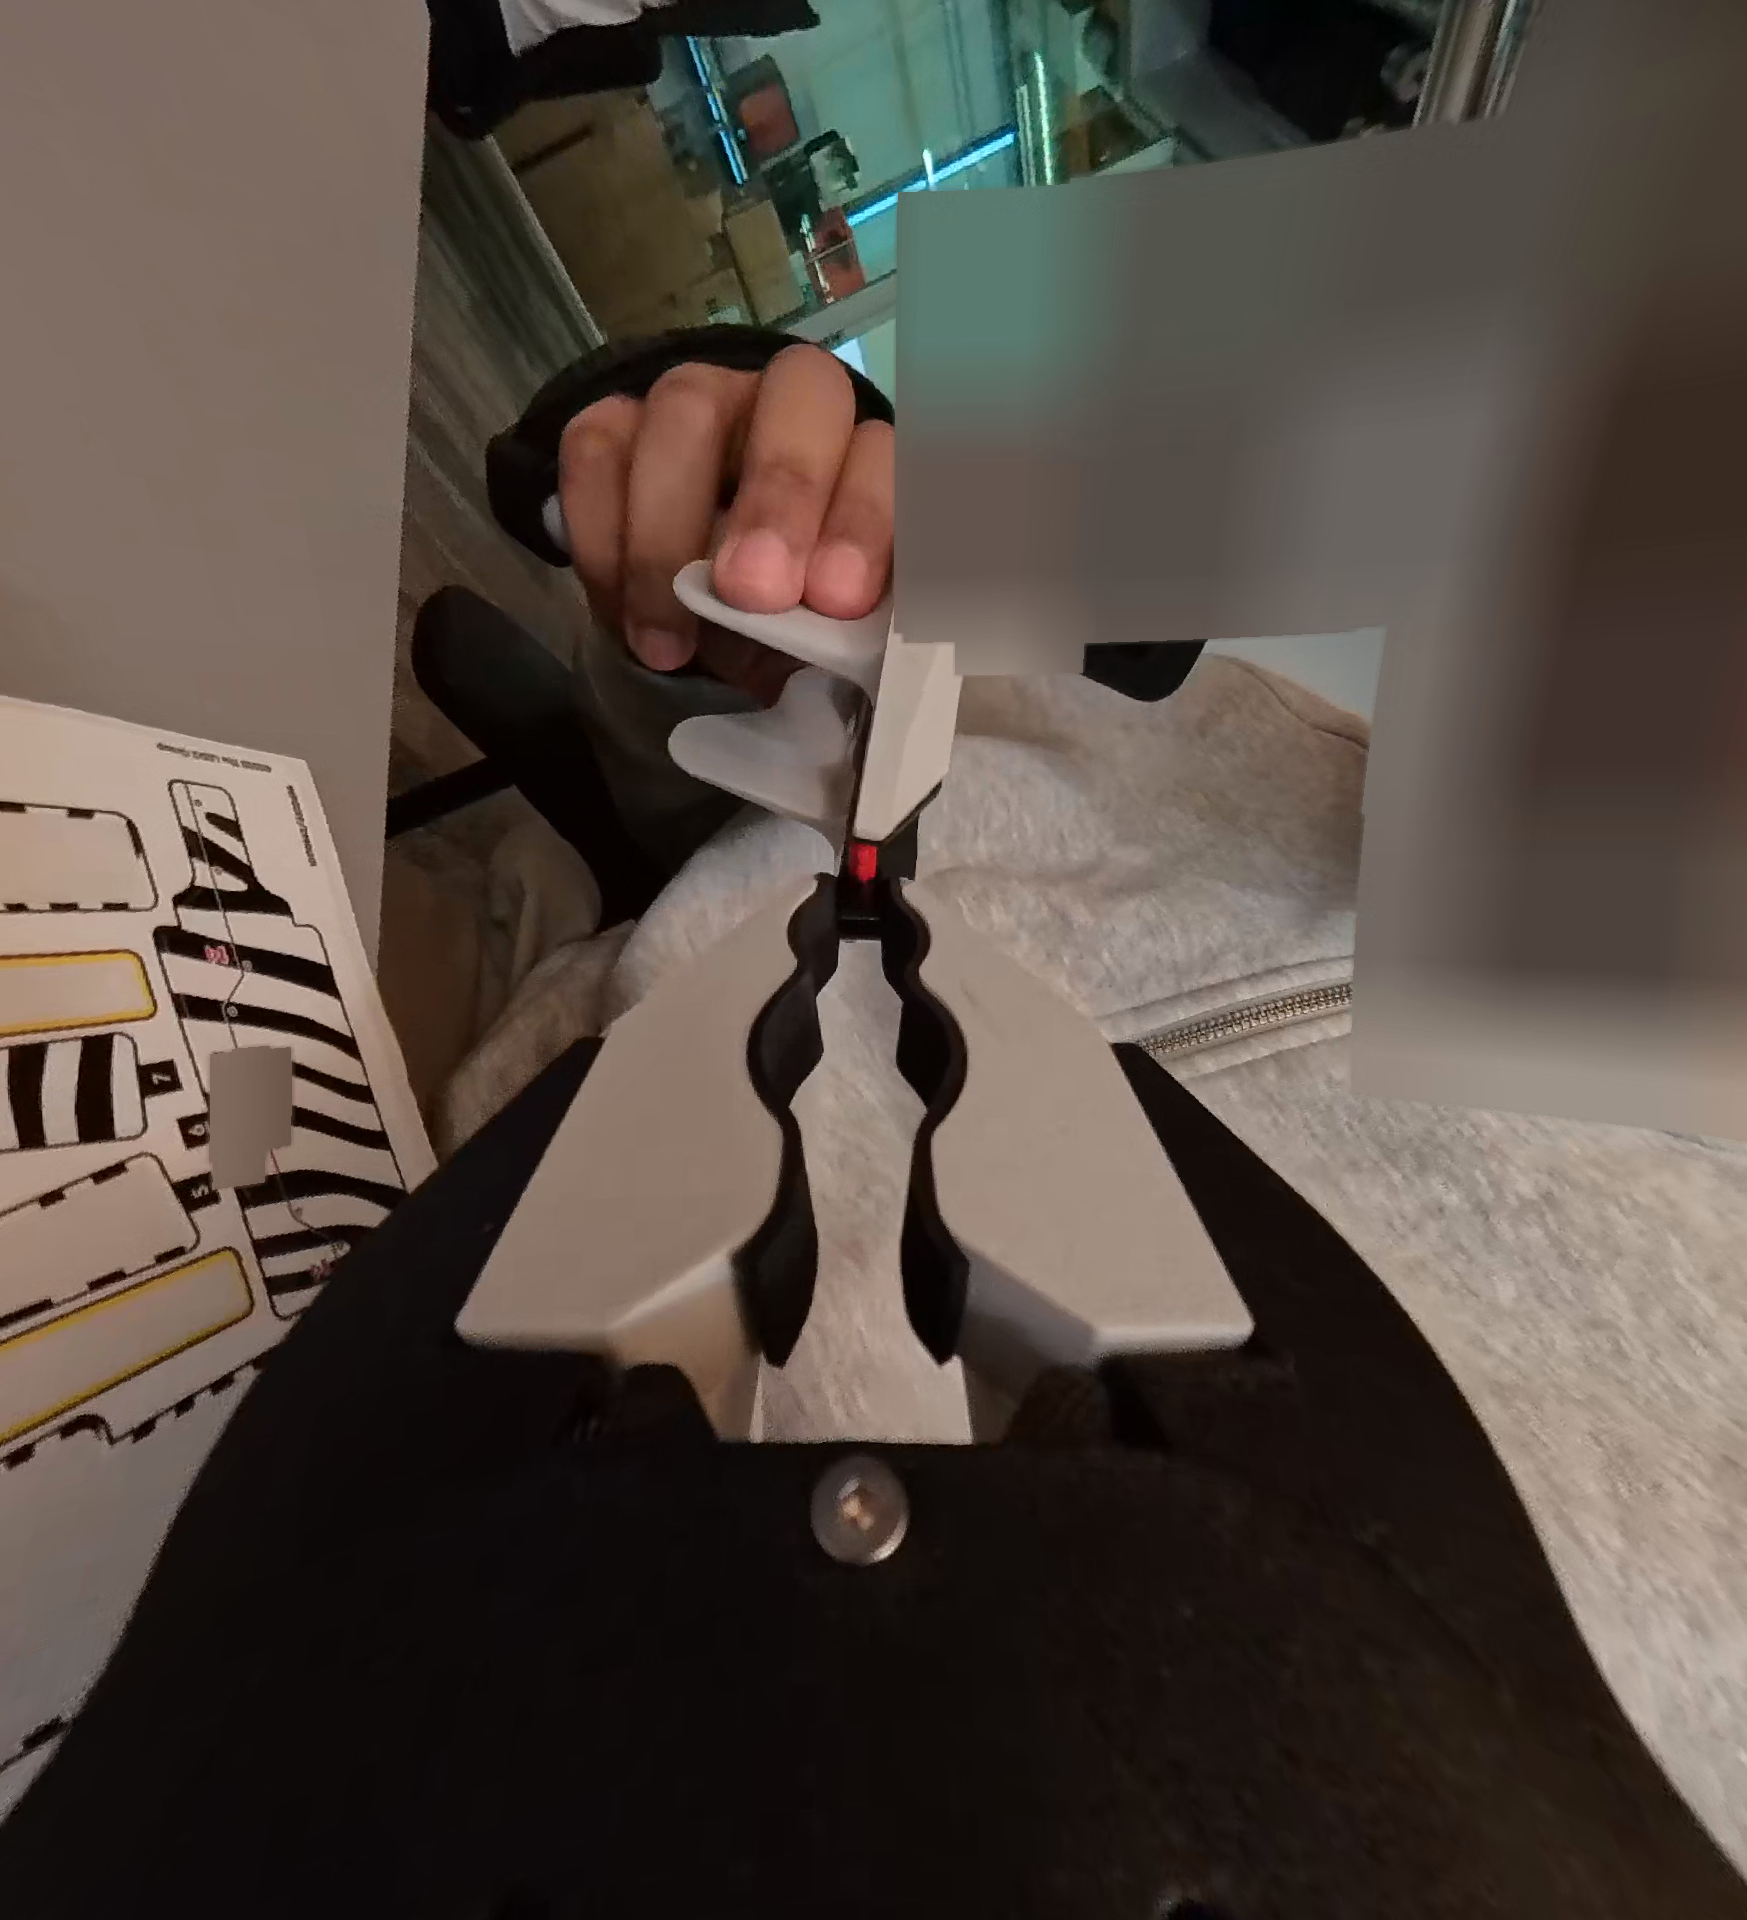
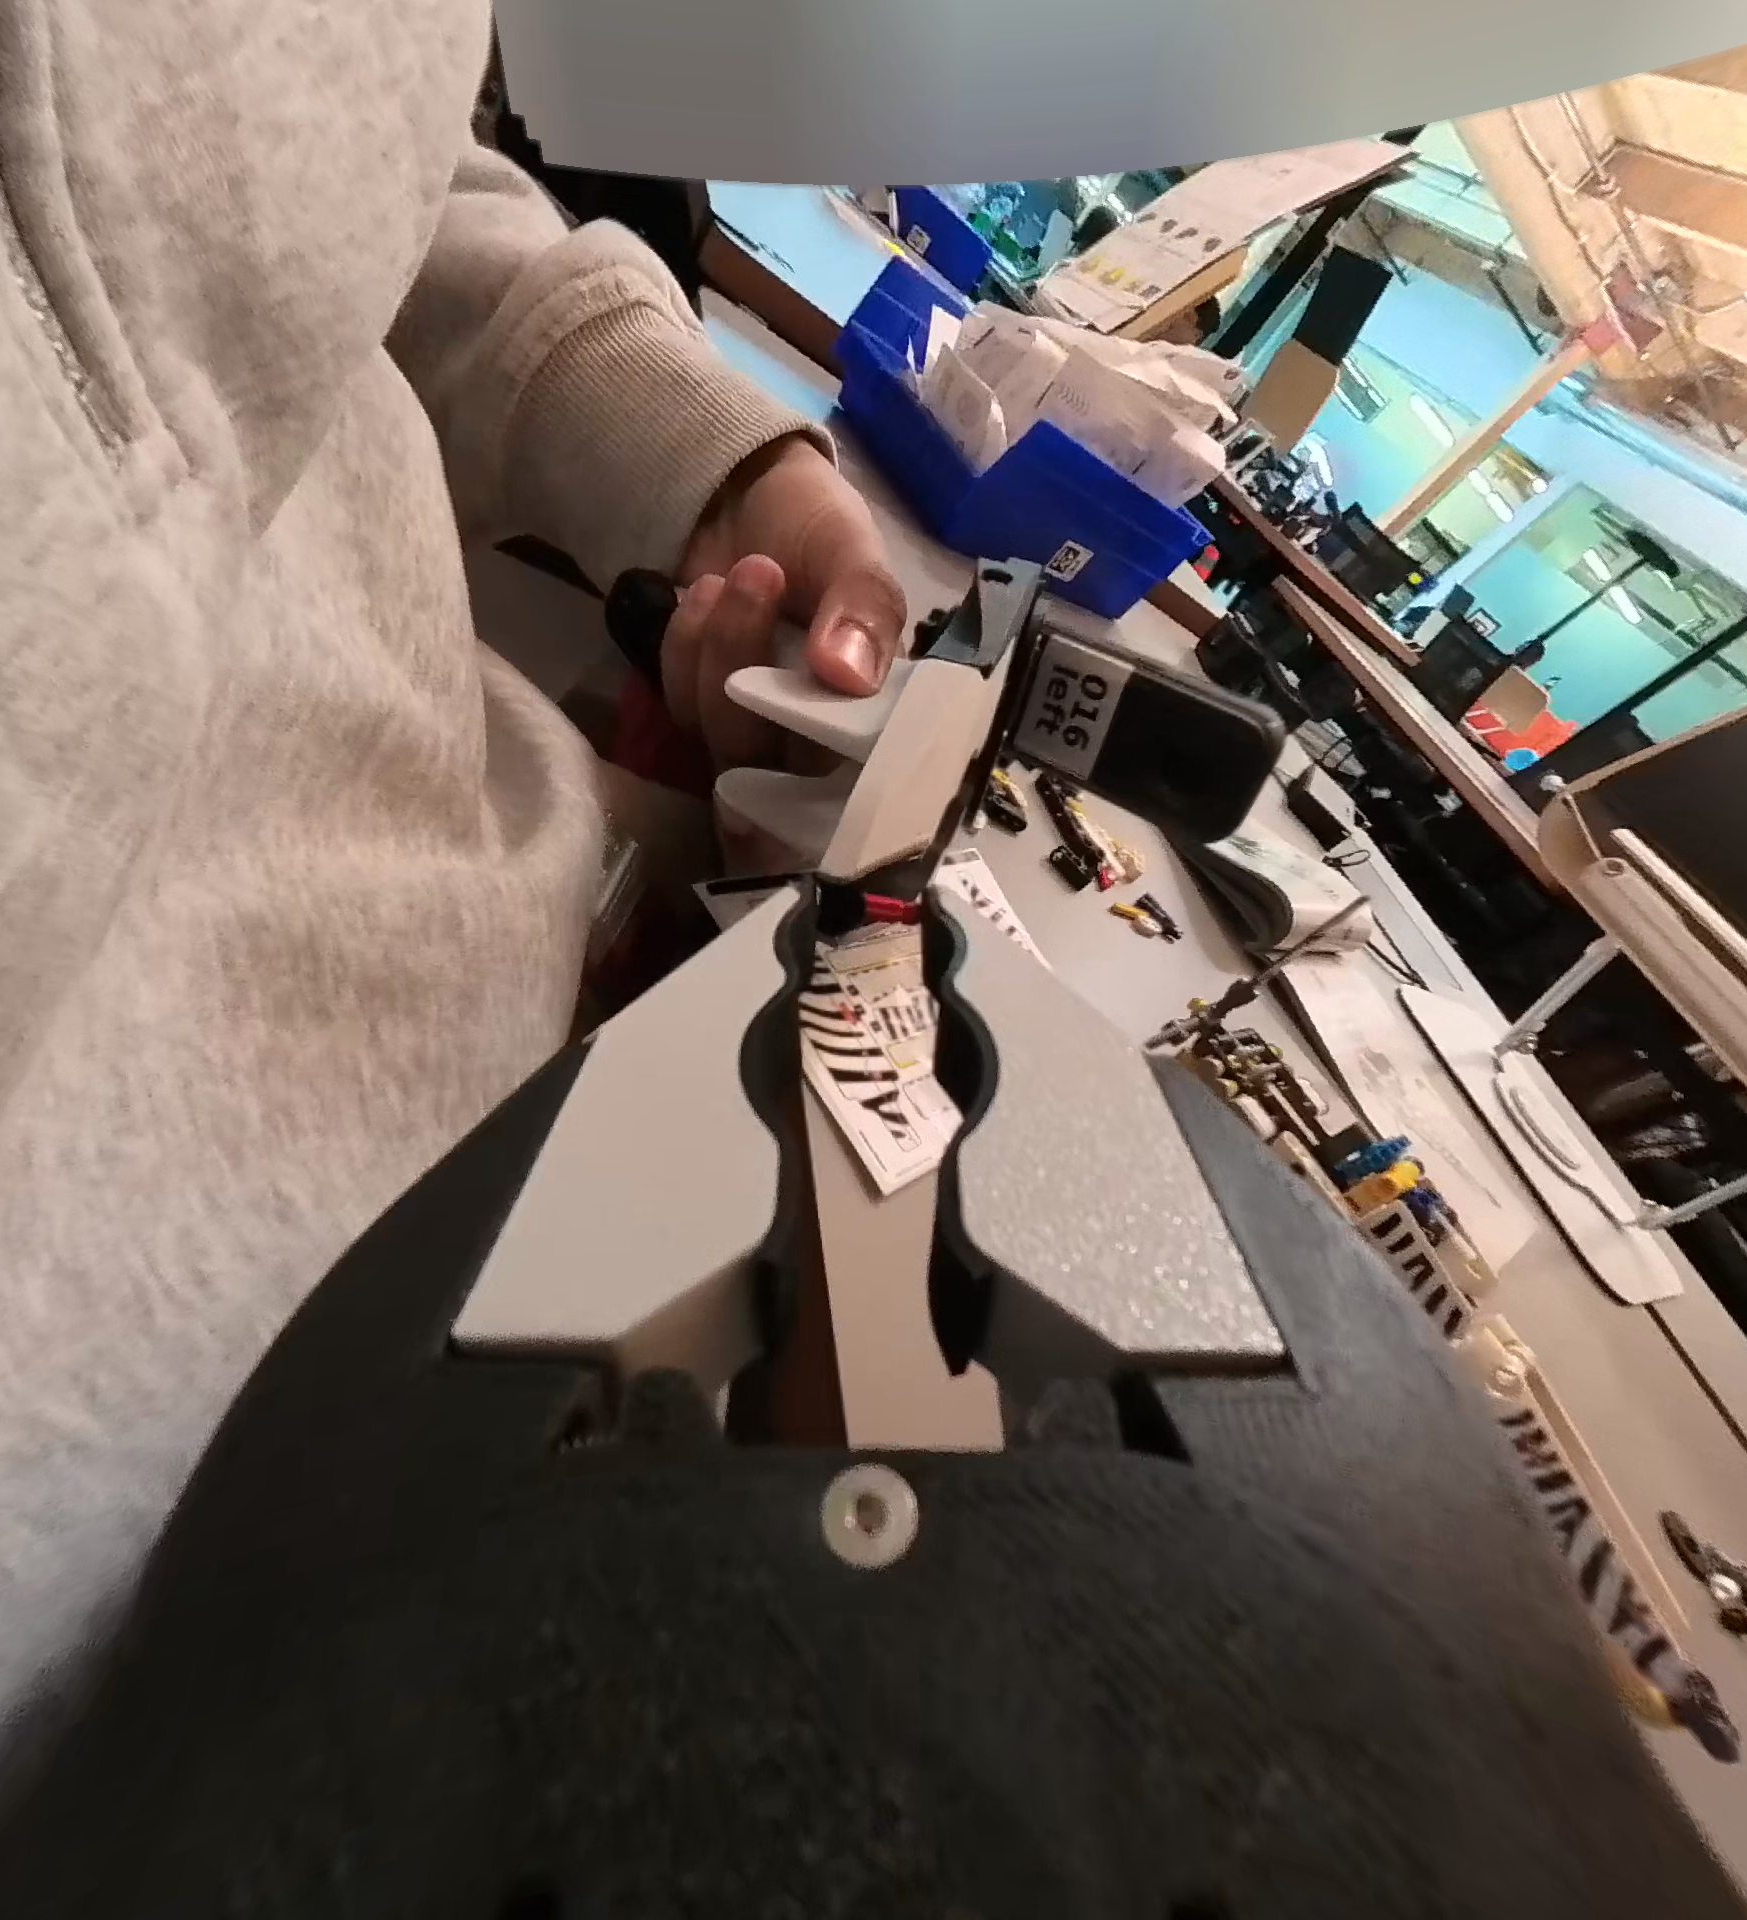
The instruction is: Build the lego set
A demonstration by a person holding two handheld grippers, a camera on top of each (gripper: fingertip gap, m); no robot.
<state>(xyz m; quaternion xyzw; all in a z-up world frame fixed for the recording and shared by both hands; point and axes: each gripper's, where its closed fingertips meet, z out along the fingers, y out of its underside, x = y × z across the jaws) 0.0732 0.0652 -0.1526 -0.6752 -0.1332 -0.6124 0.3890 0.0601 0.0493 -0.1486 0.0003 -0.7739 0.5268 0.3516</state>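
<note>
Both grippers meet tip to tip in the air in front of a person in a grey hoodie. In the left wrist view my left gripper (image 1: 856, 914) is shut on a small black and red lego piece (image 1: 861, 862). The right gripper (image 1: 888, 826) comes down from above onto the same piece. In the right wrist view my right gripper (image 2: 871, 914) is closed on the red part (image 2: 884, 910), and the left gripper (image 2: 874, 868) reaches in from above. A partly built striped lego model (image 2: 1264, 1081) stands on the table at the right.
A zebra-striped sticker sheet (image 1: 121, 1039) lies at the left; it also shows between the fingers in the right wrist view (image 2: 879, 1060). Loose lego pieces (image 2: 1087, 831), a booklet (image 2: 1274, 883), a black labelled device (image 2: 1160, 727) and a blue bin (image 2: 1014, 457) sit on the table. The grippers are tip to tip, or close to it.
</note>
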